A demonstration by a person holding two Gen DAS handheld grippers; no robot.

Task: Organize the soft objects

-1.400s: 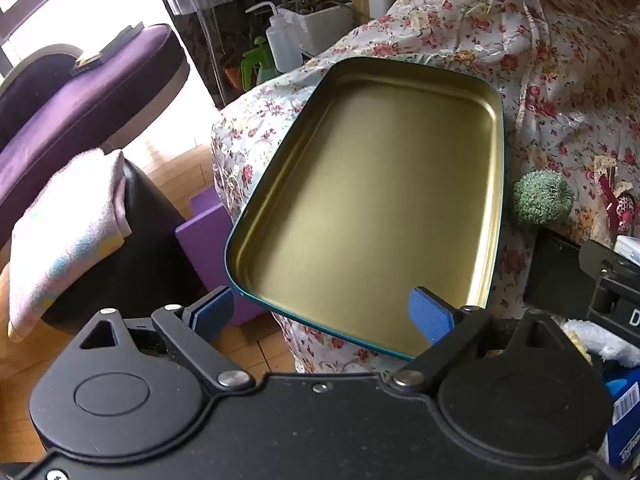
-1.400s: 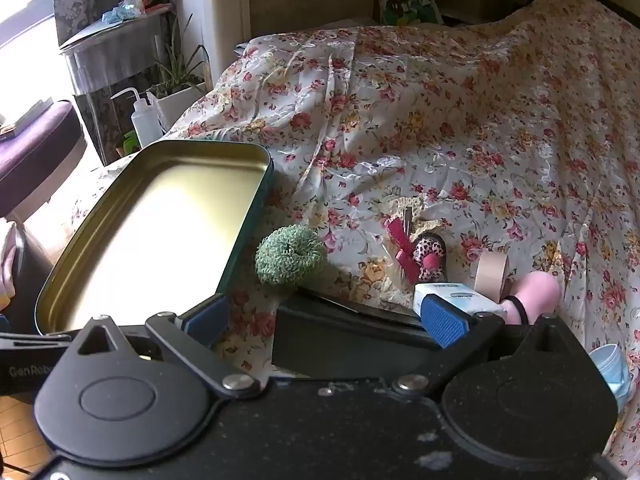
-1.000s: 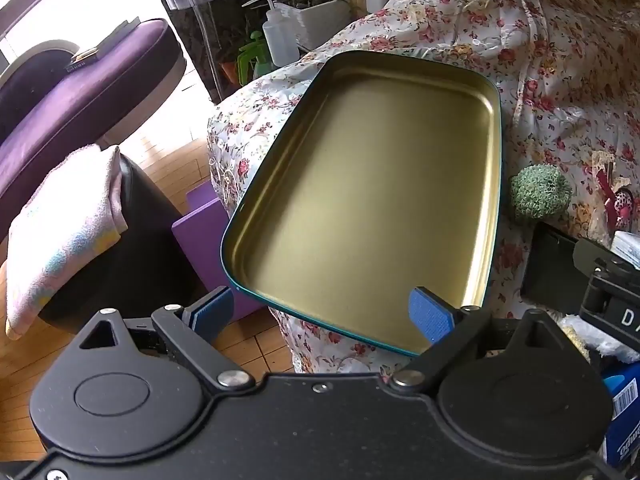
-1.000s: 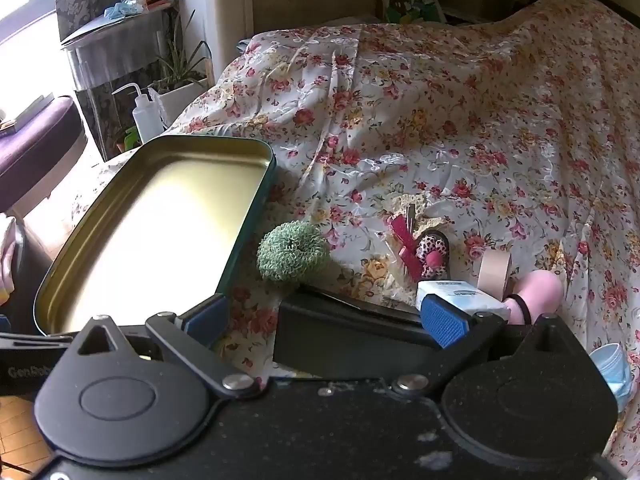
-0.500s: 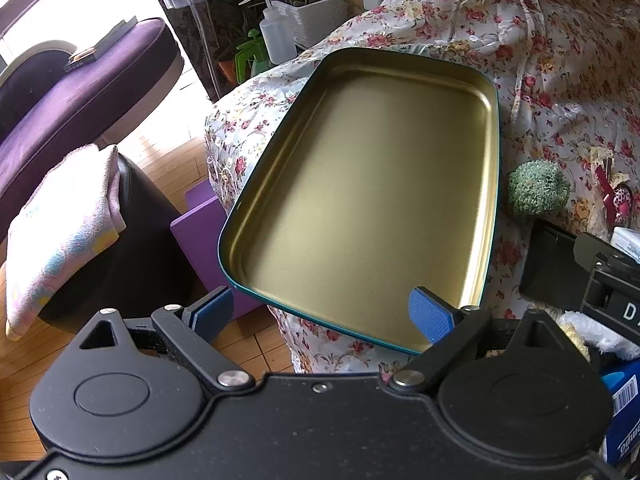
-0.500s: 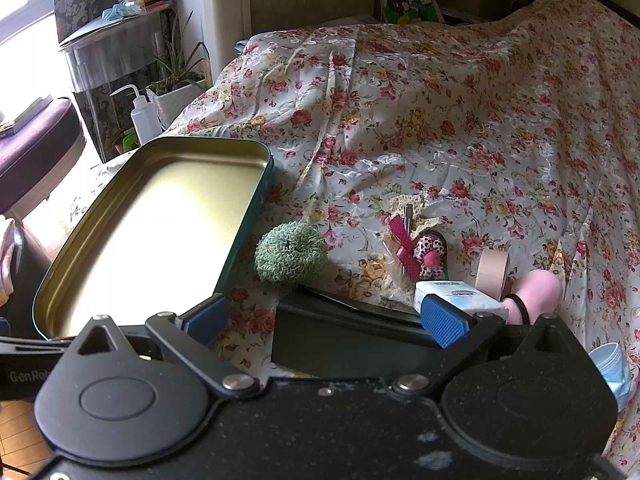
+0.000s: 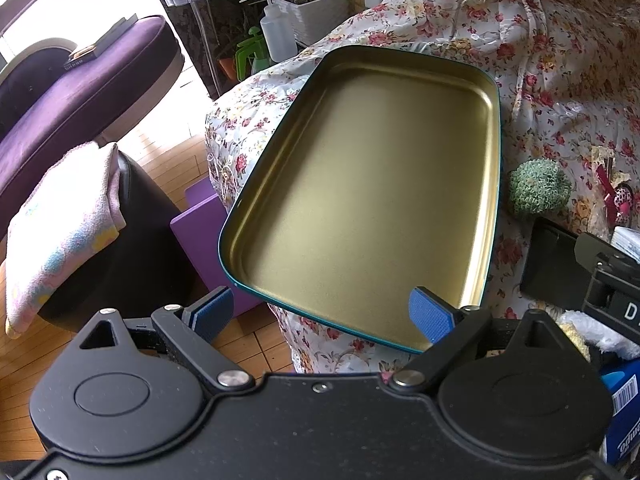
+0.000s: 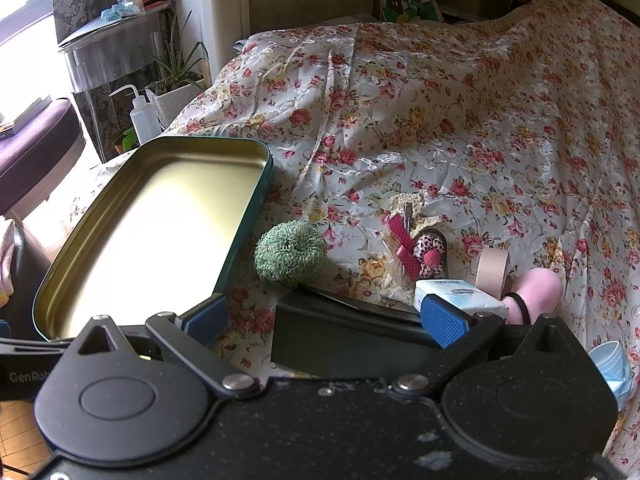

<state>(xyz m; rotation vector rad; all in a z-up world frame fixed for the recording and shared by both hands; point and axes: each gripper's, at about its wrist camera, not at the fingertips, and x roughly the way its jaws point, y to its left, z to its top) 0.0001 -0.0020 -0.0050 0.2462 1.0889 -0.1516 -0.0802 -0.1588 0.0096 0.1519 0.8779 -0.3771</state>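
Observation:
An empty gold tin tray with a teal rim [image 7: 494, 92] [image 8: 266, 152] lies on the flowered bedspread near the bed's corner. A green fuzzy scrunchie [image 7: 538, 188] [image 8: 290, 256] lies just right of the tray. A leopard-print bow clip [image 8: 428, 254], a tissue pack [image 8: 456, 298], a beige tape roll [image 8: 492, 270] and a pink soft object [image 8: 538, 290] lie further right. My left gripper [image 7: 320, 314] is open and empty over the tray's near edge. My right gripper [image 8: 324, 318] is open and empty, short of the scrunchie.
A black box [image 8: 344, 340] [image 7: 548, 268] sits on the bed in front of my right gripper. A blue mask [image 8: 612, 368] lies at far right. Off the bed's left are a purple box [image 7: 200, 232], a dark stool with a folded towel [image 7: 60, 232], a purple sofa [image 7: 88, 92] and a squeeze bottle [image 7: 276, 36].
My left gripper has drifted a little to the right over the tray. The right gripper has barely moved. Both stay open and empty.

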